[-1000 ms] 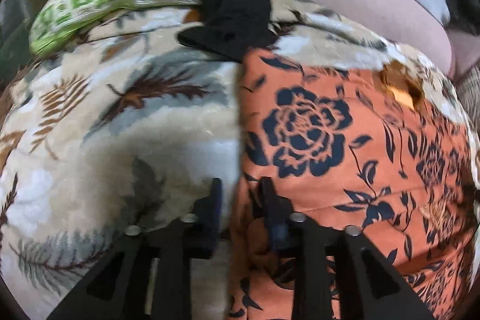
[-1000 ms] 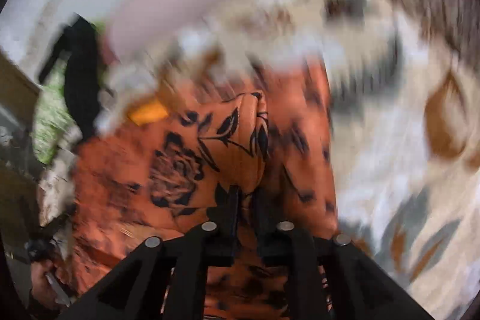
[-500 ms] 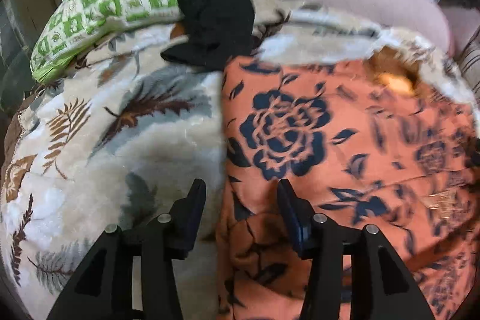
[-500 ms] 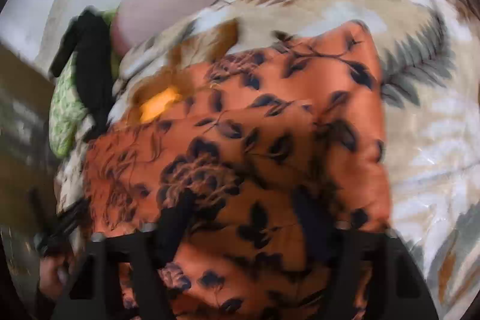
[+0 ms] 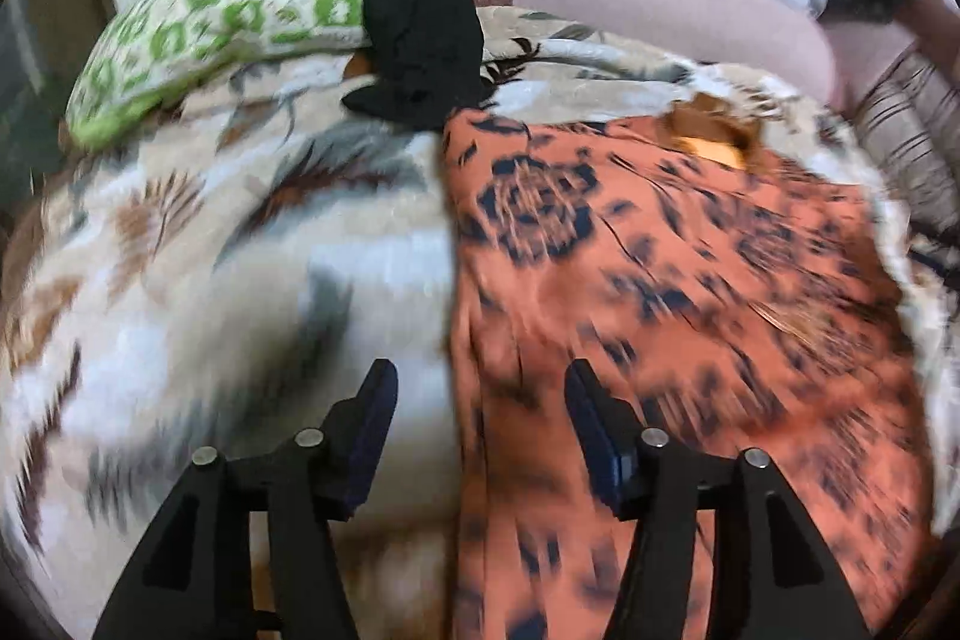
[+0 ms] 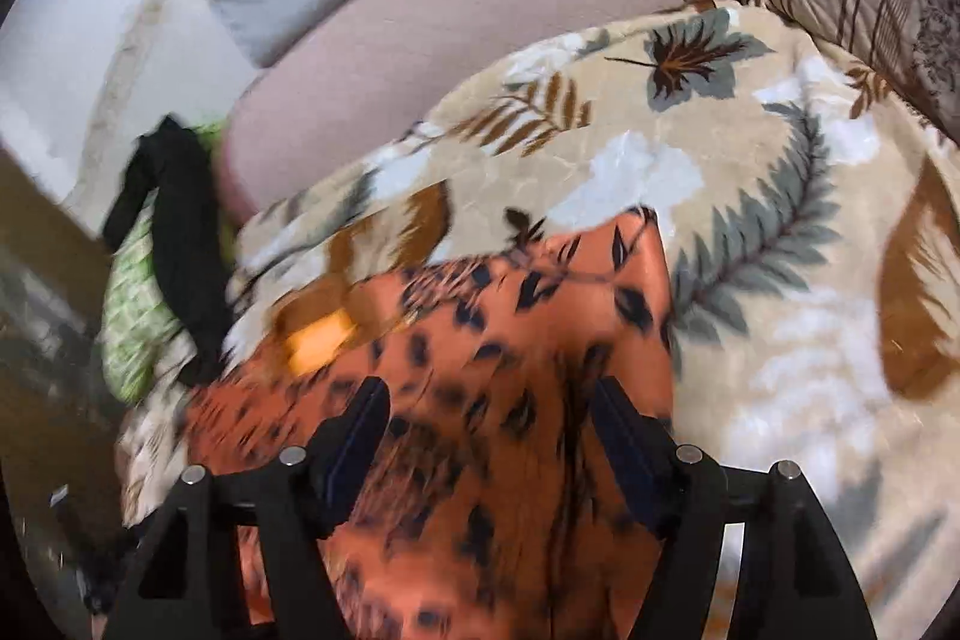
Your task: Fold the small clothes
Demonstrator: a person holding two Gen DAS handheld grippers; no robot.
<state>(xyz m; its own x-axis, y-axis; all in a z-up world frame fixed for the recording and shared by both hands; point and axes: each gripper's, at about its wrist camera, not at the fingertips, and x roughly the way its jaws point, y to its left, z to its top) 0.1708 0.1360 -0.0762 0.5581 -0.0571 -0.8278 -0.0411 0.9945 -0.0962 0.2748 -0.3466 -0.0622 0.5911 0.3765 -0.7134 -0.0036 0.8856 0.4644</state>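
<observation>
On the leaf-print blanket (image 6: 750, 196) lies the orange floral garment (image 5: 690, 292), let go and spread flat.

Both grippers have just been opening: the left gripper (image 5: 480, 394) stands with its fingers well apart over the garment's left edge, gripping nothing, and the right gripper (image 6: 489, 412) likewise hangs empty above the cloth. That release probably lets a fold settle. A black garment (image 5: 414, 16) waits draped over the green pillow (image 5: 228, 10) behind.
</observation>
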